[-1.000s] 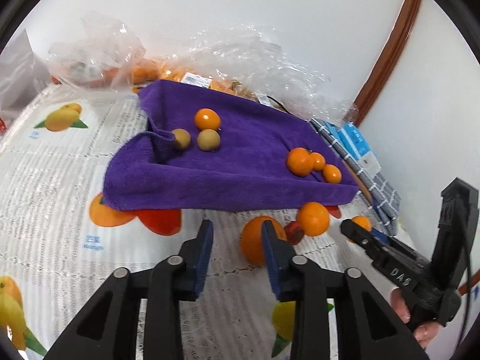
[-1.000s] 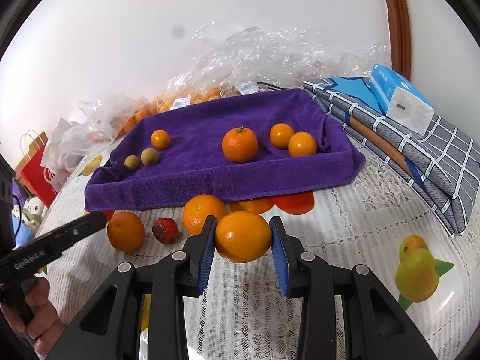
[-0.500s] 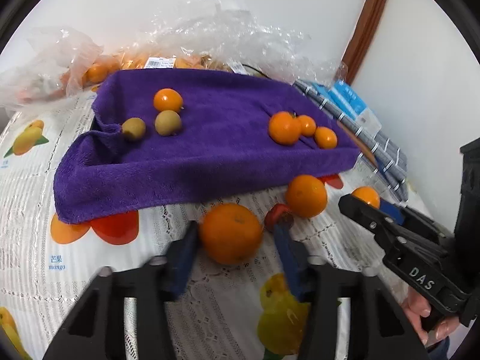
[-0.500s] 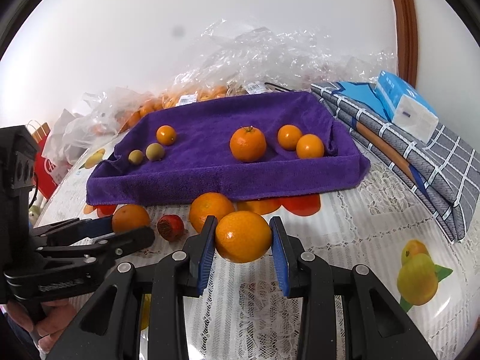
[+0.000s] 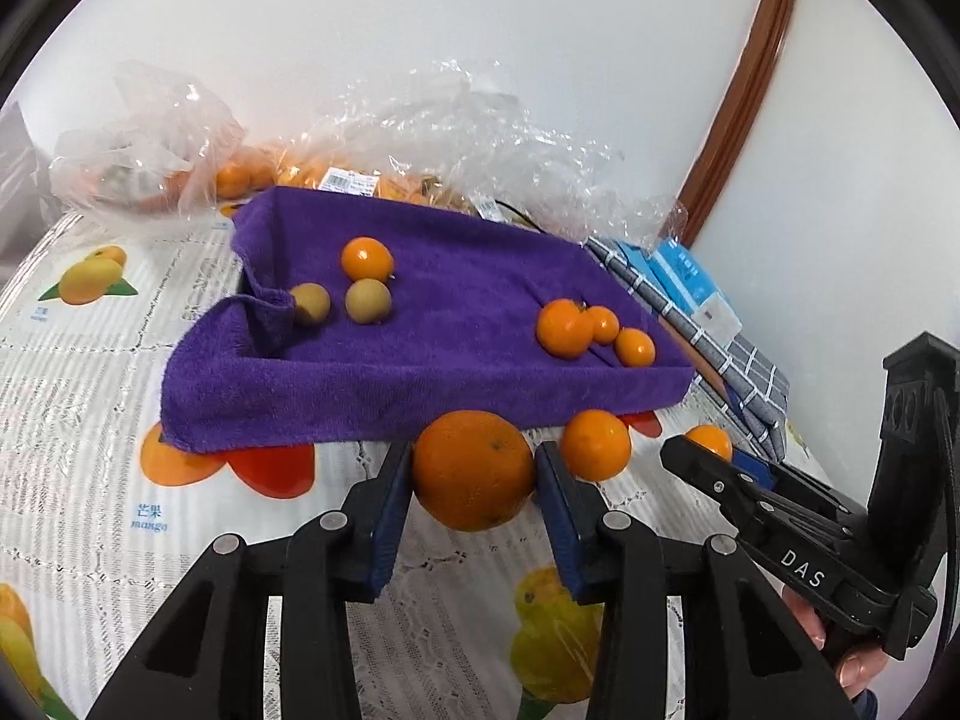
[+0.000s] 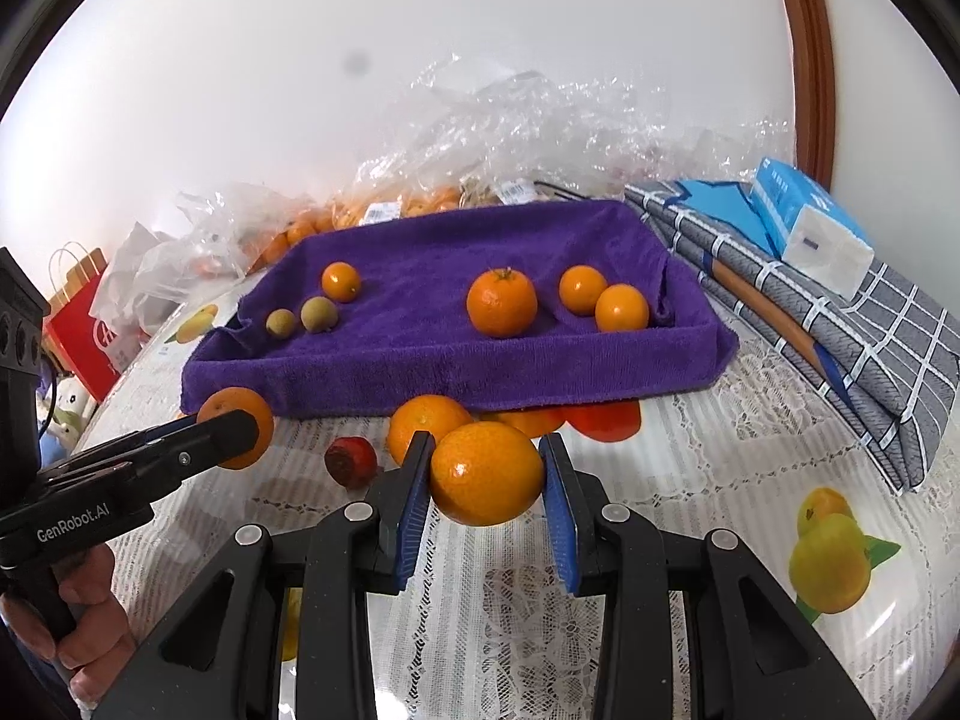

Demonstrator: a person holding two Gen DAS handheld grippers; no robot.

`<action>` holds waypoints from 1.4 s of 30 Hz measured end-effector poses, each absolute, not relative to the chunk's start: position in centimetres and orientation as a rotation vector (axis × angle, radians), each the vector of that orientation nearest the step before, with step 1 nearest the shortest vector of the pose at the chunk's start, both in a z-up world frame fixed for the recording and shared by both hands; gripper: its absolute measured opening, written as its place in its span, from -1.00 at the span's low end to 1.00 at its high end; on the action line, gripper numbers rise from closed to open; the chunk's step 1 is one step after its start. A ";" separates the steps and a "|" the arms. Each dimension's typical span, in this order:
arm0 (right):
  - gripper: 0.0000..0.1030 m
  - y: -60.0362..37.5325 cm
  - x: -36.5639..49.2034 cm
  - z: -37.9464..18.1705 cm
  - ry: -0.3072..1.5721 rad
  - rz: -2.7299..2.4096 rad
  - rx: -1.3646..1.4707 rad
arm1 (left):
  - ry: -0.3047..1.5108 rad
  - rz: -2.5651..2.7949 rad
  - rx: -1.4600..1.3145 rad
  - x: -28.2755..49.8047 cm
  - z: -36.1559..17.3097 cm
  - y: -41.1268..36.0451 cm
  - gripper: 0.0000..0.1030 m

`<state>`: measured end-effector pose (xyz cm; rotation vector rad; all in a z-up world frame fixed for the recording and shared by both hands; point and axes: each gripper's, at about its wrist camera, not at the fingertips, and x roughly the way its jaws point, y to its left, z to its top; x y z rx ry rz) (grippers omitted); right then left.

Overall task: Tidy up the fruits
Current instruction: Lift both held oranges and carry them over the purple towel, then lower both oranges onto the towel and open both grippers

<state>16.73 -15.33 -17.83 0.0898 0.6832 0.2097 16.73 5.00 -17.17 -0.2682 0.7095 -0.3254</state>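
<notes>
The fruit-printed tablecloth (image 6: 690, 540) carries the purple towel (image 6: 456, 354), spread at twelve o'clock in both wrist views with three oranges (image 6: 501, 303) grouped on its right part and one small orange (image 6: 341, 281) beside two tan fruits (image 6: 318, 314) on its left. The left gripper (image 5: 474, 480) is clamped on a large orange (image 5: 473, 470) in front of the towel's near edge, and the right gripper (image 6: 486, 477) grips another orange (image 6: 486, 473). At ten o'clock of that one, a loose orange (image 6: 425, 420) and a small red fruit (image 6: 351, 461) lie on the cloth.

My right gripper (image 6: 485, 474) clamps an orange (image 6: 485, 473); my left gripper (image 6: 231, 432) pinches another orange (image 6: 225, 407) beside the purple towel (image 6: 420, 360).
</notes>
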 end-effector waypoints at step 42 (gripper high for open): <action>-0.32 -16.6 28.0 -16.9 0.695 0.237 0.007 | 0.675 -0.114 -0.394 24.9 -17.1 7.9 -0.24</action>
